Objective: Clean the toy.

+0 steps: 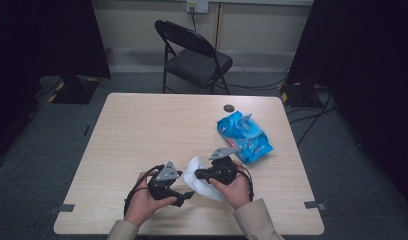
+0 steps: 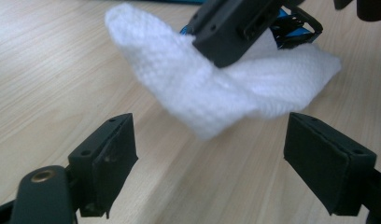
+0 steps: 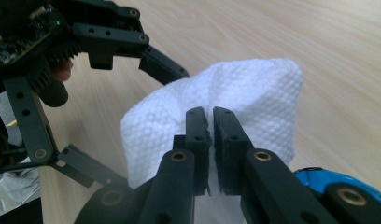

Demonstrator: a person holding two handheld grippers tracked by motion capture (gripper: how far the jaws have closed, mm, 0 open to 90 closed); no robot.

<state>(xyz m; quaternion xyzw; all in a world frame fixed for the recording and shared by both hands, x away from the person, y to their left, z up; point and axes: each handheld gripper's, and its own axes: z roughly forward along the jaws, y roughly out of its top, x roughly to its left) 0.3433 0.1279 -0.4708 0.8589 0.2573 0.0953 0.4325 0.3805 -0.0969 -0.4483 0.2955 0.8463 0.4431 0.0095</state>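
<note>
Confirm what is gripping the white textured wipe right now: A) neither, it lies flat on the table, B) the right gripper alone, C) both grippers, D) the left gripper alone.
B: the right gripper has its jaws pinched on the white textured wipe, while the left gripper stands open short of it.

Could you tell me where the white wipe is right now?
In the high view the white wipe hangs pinched in the right tongs, near the table's front edge, between both hands, before the blue wipe pack.
</note>
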